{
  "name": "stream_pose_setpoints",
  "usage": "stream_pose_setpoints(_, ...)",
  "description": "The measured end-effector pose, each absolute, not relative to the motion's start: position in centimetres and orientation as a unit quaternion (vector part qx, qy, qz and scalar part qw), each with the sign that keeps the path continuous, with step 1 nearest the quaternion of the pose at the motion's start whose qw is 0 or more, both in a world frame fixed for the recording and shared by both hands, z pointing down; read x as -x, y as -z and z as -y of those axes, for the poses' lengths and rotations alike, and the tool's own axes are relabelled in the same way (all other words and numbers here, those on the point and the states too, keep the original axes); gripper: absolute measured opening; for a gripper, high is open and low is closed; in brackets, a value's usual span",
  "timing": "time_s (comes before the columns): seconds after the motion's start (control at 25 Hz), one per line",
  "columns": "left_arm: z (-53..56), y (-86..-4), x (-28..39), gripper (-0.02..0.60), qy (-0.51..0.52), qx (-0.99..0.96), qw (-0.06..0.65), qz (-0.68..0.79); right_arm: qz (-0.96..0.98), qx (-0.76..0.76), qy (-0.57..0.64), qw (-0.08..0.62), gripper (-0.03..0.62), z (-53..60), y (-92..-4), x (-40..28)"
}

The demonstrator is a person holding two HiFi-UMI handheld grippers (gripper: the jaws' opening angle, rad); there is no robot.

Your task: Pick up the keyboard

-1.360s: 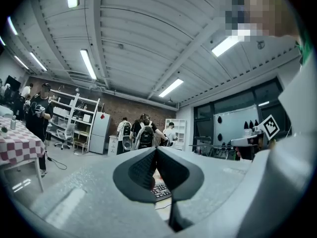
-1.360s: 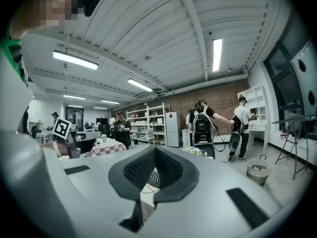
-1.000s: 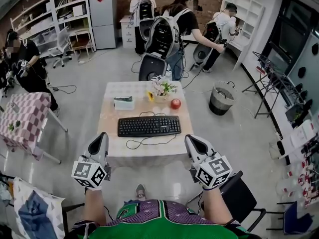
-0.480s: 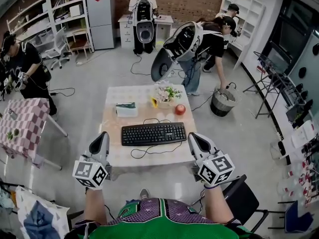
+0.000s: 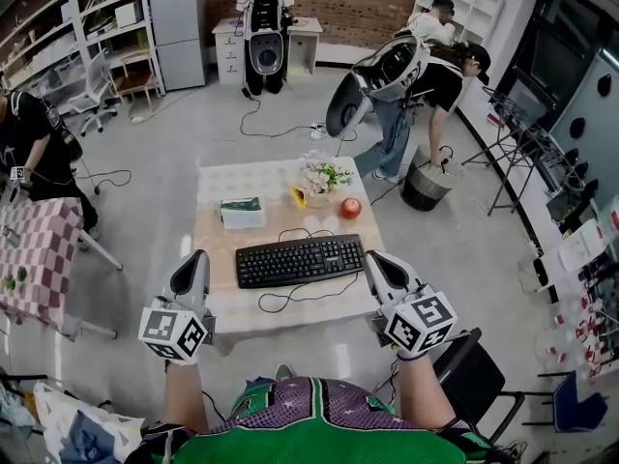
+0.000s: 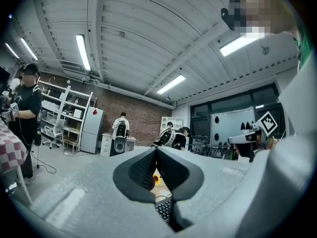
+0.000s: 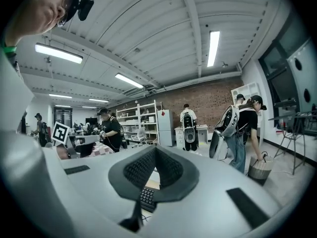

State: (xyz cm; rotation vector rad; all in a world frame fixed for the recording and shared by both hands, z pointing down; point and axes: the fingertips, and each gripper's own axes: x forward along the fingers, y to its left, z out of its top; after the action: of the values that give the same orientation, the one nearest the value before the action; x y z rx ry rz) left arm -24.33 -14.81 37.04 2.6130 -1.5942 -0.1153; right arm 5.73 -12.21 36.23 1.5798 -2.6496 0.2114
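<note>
Head view: the black keyboard (image 5: 299, 260) lies flat on the tabletop (image 5: 227, 184), near its front edge, with its cable looped in front. The left claw (image 5: 192, 257) hovers off the keyboard's left end and the right claw (image 5: 376, 257) off its right end; neither touches it. A red apple (image 5: 350, 208) sits behind the keyboard.

Left gripper view: the jaws are pressed together with nothing between them, and keyboard keys show below the tips.

Right gripper view: the jaws likewise meet, empty, with the keyboard low beyond them.
</note>
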Motion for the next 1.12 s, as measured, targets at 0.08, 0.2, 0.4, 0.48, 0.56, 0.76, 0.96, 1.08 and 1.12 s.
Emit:
stream_pose_setpoints(0.08, 15.7, -37.3, 24.6, 0.018, 0.036, -0.856, 0.040, 0.514, 0.852, -0.518, -0.071, 0.026, -0.002, 12.6, -36.5, -5.5)
stream_pose_setpoints(0.2, 16.8, -37.8, 25.0, 0.018, 0.033, -0.860, 0.043, 0.507, 0.846, -0.528, -0.072, 0.029, -0.002, 12.8, -36.8, -5.3)
stream_pose_setpoints(0.4, 17.2, -38.6, 24.7, 0.018, 0.033, -0.864, 0.053, 0.500, 0.841, -0.533, -0.077, 0.041, -0.002, 13.0, -37.3, -5.7)
stream_pose_setpoints(0.48, 17.1, -38.8, 24.5, 0.018, 0.031, -0.865, 0.055, 0.498, 0.841, -0.534, -0.078, 0.043, -0.002, 13.0, -37.4, -5.8)
stream_pose_setpoints(0.56, 17.1, -38.9, 24.4, 0.018, 0.031, -0.865, 0.056, 0.497, 0.841, -0.533, -0.077, 0.044, -0.002, 13.1, -37.4, -5.7)
stream_pose_setpoints(0.76, 17.4, -39.1, 25.1, 0.018, 0.031, -0.860, 0.057, 0.506, 0.848, -0.523, -0.073, 0.048, -0.002, 13.8, -37.6, -5.1)
stream_pose_setpoints(0.96, 17.9, -39.4, 24.7, 0.018, 0.021, -0.855, 0.057, 0.515, 0.851, -0.517, -0.078, 0.044, -0.002, 14.9, -38.0, -5.8)
stream_pose_setpoints(1.08, 18.5, -39.4, 24.1, 0.018, 0.017, -0.850, 0.053, 0.523, 0.856, -0.509, -0.077, 0.044, -0.001, 16.1, -38.1, -6.7)
stream_pose_setpoints(1.12, 18.8, -39.4, 23.8, 0.018, 0.016, -0.849, 0.051, 0.526, 0.858, -0.507, -0.077, 0.043, -0.002, 16.6, -38.1, -7.1)
